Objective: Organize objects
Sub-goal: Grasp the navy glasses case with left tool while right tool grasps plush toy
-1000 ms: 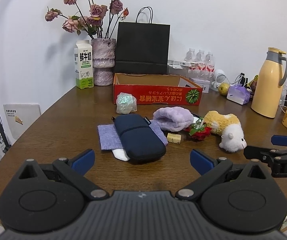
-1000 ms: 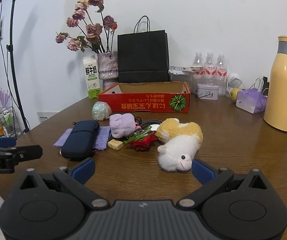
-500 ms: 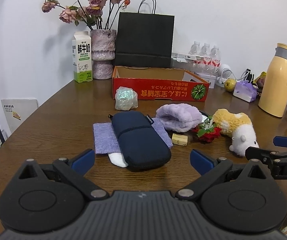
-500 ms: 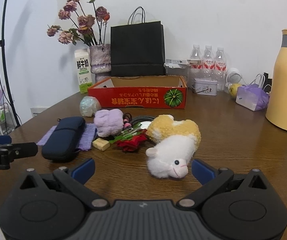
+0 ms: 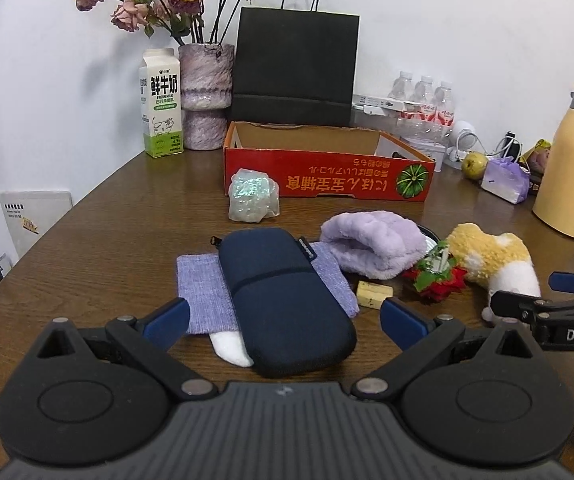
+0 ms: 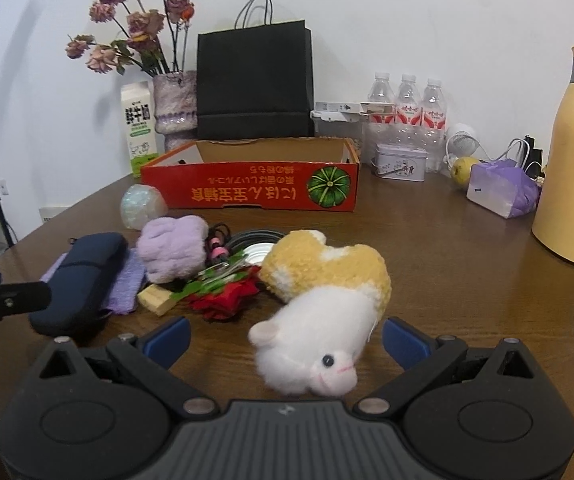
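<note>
Since the red box [image 5: 327, 178] at centre frame shows only bare cardboard walls from these low views, nothing seems to have been put away yet, though its floor is hidden; the sorting looks barely begun. All the loose things lie in a cluster on the table [image 5: 107, 232] in front of the box: a navy case [image 5: 283, 296] resting on a purple cloth [image 5: 203, 292], a lilac fluffy piece [image 5: 371, 242], a small tan block [image 5: 374, 293], a red flower [image 5: 439, 280], a plush toy [image 6: 327, 300], and a shiny wrapped lump [image 5: 253, 200] just before the box wall. In the lower half of its view, the left gripper [image 5: 283, 318] has its jaws spread wide and empty either side of the case's near end. Low in the other view, the right gripper [image 6: 285, 332] is likewise agape and empty, flanking the toy's white head. Judging by this, both first pick-ups are about to happen, and every item is yet to be moved
</note>
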### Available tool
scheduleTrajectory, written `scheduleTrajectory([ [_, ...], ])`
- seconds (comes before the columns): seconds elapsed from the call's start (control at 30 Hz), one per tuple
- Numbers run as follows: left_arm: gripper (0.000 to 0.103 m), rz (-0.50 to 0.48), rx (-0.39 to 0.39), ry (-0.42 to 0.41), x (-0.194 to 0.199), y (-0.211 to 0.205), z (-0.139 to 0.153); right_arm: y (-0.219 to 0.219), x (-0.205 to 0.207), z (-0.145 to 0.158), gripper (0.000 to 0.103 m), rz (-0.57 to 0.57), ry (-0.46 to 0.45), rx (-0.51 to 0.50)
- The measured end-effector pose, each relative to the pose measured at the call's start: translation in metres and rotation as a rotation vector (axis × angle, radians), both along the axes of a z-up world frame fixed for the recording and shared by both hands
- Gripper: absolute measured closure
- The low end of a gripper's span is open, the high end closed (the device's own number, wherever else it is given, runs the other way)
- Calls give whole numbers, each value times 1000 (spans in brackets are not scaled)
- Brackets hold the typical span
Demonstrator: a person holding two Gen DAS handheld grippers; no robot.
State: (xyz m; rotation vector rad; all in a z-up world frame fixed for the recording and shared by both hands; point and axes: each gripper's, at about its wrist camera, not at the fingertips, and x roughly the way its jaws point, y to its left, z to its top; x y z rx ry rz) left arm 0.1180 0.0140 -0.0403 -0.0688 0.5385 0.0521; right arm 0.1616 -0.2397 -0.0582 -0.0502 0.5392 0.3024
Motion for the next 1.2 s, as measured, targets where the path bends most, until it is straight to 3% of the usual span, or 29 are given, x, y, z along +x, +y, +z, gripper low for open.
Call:
scheduleTrajectory([
  [0.4, 0, 64, -1, 24, 21, 6, -3, -6, 49, -15, 23, -23, 62, -64],
  [0.53, 0, 74, 1, 37, 26, 4, -6, -13, 52, -19, 39, -33, 60, -48],
  [0.7, 0, 78, 7, 50, 28, 0, -8, -21, 52, -20, 51, -24, 66, -14],
  [1.0, 0, 135, 44, 57, 43, -6, -8, -30, 36, -9, 53, -58, -57, 13],
  [1.2, 2, 182, 63, 79, 61, -12, -10, -34, 34, -6, 53, -70, -86, 30],
])
